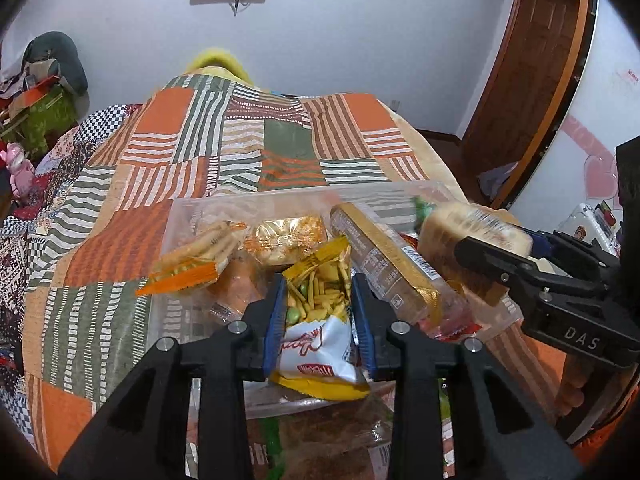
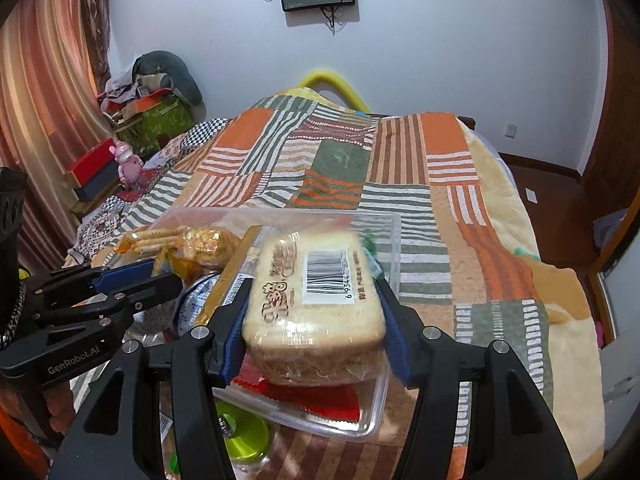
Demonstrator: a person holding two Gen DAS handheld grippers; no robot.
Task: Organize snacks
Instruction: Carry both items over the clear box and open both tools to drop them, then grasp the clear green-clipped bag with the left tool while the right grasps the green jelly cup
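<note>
A clear plastic bin (image 1: 188, 208) sits on a patchwork bedspread and holds several snack packets. My left gripper (image 1: 319, 292) is shut on a yellow and white packet of mixed crunchy sticks (image 1: 316, 320), held over the bin's near side. My right gripper (image 2: 314, 304) is shut on a pale wrapped cake block with a barcode (image 2: 316, 300), held above the bin's right half (image 2: 394, 240). The cake block (image 1: 472, 232) and right gripper (image 1: 496, 258) also show at the right of the left wrist view. A long gold biscuit pack (image 1: 384, 256) lies in the bin.
The bedspread (image 2: 460, 208) stretches far and right of the bin. A green lidded jar (image 2: 244, 436) and more wrappers lie in front of the bin. A red packet (image 2: 316, 398) lies on the bin floor. Clutter and a pink toy (image 2: 128, 160) stand at the left.
</note>
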